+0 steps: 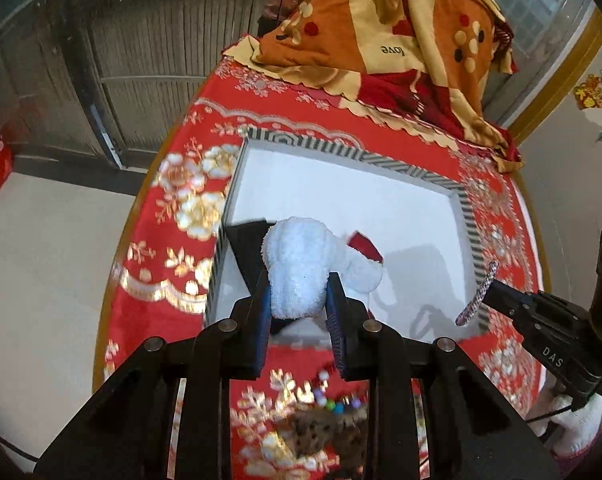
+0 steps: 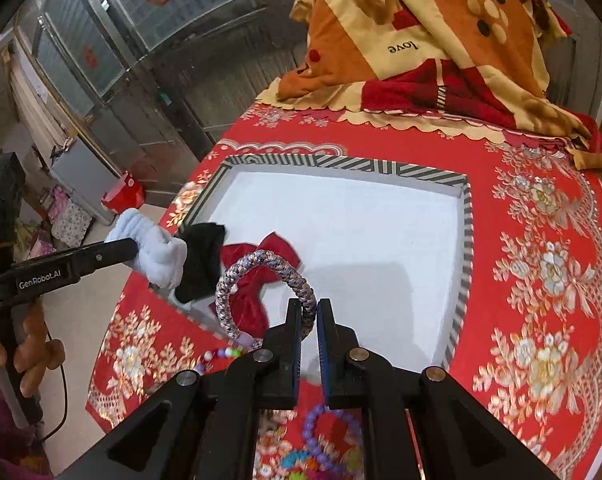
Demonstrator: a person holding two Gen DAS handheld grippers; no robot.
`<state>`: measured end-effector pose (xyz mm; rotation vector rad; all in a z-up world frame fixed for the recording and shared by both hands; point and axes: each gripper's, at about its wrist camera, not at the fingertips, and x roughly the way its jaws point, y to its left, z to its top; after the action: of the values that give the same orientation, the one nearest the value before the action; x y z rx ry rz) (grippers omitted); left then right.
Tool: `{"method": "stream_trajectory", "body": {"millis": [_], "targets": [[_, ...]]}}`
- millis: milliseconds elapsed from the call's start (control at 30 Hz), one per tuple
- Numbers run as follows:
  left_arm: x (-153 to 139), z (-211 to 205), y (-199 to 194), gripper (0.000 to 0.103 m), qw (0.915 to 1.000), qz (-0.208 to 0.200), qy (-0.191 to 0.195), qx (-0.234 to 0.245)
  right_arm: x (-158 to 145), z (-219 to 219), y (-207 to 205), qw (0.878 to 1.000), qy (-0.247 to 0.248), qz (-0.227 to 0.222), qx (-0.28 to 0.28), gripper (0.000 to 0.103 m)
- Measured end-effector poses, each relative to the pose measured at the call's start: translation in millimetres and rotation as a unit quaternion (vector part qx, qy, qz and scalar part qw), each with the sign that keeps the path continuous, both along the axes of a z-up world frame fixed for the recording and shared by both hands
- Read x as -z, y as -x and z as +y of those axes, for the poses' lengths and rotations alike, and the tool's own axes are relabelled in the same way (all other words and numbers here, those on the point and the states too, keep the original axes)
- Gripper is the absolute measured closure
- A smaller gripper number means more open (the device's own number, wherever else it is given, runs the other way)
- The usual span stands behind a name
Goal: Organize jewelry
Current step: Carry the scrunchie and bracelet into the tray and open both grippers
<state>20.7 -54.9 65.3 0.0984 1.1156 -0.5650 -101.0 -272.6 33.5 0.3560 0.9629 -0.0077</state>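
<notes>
The left claw [image 1: 299,304] is clenched on a white fluffy scrunchie [image 1: 301,266], held at the lower centre of the left wrist view over the near left corner of the striped-rim box [image 1: 417,174]. A black cloth [image 1: 247,248] and a red bow [image 2: 261,276] lie in that corner, just beyond the scrunchie. The right claw [image 2: 310,320] grasps a braided bracelet [image 2: 261,292] by its lower right arc, the ring standing upright above the box's near edge. The scrunchie looks soft and light and should squash under pressure, so a pinch across its bulk suits it. The bracelet appears semi-stiff and light; gripping across the braid seems secure. Beaded bracelets [image 2: 325,440] rest on the red bedspread [image 2: 541,280] at the frame's bottom.
</notes>
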Motion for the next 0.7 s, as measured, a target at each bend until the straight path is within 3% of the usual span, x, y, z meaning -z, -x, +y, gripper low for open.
{"method": "stream_trajectory", "body": {"millis": [300,700], "targets": [[13.6,-24.1,-38.9,0.079,0.9993,-0.008,-0.031,-0.016,18.9,-12.1,-66.7,1.0,-0.017,0.019,-0.006,0.096],[46.5,-51.3,-85.4,0.079,0.9976,0.025,-0.044,-0.048,54.8,-19.3,-128.8,0.998,-0.046,0.05,-0.006,0.096]]}}
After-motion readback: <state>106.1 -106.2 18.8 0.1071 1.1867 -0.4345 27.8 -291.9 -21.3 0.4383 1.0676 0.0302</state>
